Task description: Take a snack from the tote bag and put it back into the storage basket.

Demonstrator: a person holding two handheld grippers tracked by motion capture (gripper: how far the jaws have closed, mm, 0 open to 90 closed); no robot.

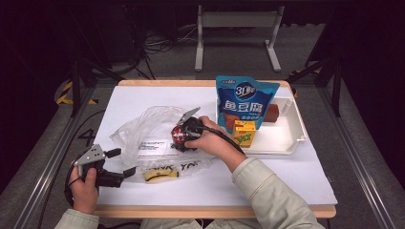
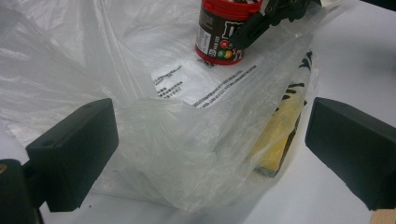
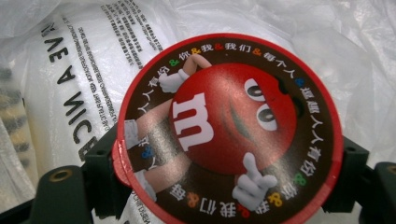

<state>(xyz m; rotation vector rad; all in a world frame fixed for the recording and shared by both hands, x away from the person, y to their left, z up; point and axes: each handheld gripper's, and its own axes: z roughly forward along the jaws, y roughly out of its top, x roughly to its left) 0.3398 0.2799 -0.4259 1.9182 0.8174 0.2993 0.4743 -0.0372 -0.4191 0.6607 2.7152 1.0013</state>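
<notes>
From the high view, my right gripper [image 1: 184,136] sat near the middle of the white tabletop [image 1: 286,176], over the crumpled clear plastic bag [image 1: 143,129], with its jaws on either side of a small red-lidded candy tub [image 1: 179,135]. My left gripper [image 1: 117,162] rested near the front left edge of the tabletop, its jaws spread and pointing toward the bag, nothing between the pads. A yellow bar [image 1: 161,175] lay under the bag's front edge, just beside those jaws. Farther back on the right stood a white tray [image 1: 293,129] with a blue snack pouch [image 1: 244,102] upright in it and a yellow drink carton [image 1: 244,132] in front of the pouch.

In the left gripper view, my 2 black jaws stood wide apart at either side, and the plastic bag [image 2: 177,140] bulged up between them without either pad pressing it. The yellow bar [image 2: 280,135] lay inside the film toward the right jaw. Beyond it the candy tub [image 2: 223,30] stood upright on the bag, with my right gripper [image 2: 261,21] at its side.

In the right gripper view, I looked down on the round lid of the candy tub [image 3: 229,135], with its red cartoon face. My jaws flanked it left and right, right against its rim; I could not tell whether the pads actually squeezed it. The printed plastic bag [image 3: 70,70] lay underneath.
</notes>
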